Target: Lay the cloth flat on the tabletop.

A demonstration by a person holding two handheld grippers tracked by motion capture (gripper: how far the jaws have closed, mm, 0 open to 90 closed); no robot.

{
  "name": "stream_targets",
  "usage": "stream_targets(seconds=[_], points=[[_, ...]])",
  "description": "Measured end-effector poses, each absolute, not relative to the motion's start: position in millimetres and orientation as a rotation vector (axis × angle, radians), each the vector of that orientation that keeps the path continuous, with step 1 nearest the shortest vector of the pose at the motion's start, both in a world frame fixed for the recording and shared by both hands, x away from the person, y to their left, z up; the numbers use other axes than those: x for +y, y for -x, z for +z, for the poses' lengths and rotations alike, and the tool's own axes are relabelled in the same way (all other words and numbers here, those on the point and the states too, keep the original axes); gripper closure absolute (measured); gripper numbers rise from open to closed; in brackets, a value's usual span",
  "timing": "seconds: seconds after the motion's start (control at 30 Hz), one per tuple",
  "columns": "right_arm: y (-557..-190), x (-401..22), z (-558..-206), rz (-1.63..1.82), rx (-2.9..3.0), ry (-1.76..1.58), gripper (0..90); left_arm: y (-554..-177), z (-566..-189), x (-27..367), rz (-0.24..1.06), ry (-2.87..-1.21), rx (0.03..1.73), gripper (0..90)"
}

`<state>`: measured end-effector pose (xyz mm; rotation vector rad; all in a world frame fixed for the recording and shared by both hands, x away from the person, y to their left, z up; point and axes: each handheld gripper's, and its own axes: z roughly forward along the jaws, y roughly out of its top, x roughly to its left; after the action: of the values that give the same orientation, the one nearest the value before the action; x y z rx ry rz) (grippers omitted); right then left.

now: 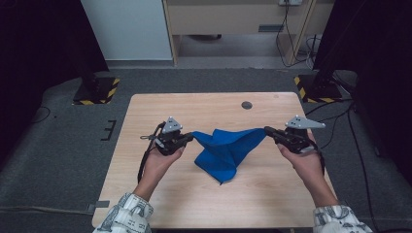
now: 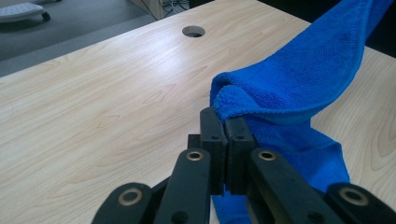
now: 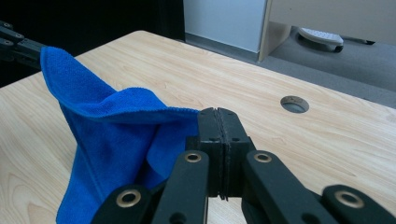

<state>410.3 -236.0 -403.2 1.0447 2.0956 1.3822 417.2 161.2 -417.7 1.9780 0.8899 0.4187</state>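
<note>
From the high view, a blue cloth point(image 1: 224, 148) is held up over the wooden table point(image 1: 145, 121) by two corners, one pinched in the left gripper point(image 1: 189, 138), the other in the right gripper point(image 1: 267, 131). The top edge is pulled fairly taut while the rest sags to the tabletop, probably so it can be spread or folded.

In the left gripper view, the jaws are clamped tight on a bunched corner of the cloth point(image 2: 289, 84).

In the right gripper view, the jaws are pressed together on the opposite corner point(image 3: 121, 135), and the cable hole point(image 3: 294, 103) can be seen beyond.
</note>
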Motion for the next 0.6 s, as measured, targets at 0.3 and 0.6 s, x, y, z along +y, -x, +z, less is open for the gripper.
stream_targets(seconds=[0.3,0.6], points=[[-409,-244,-393,1.376,2.080,-1.044,89.7,-420,-404,164,0.429,-1.989,0.888,88.4],[-422,-247,-405,1.325,2.100,-1.088,89.9,-425,-418,170,0.381,-1.998,0.899,88.6]])
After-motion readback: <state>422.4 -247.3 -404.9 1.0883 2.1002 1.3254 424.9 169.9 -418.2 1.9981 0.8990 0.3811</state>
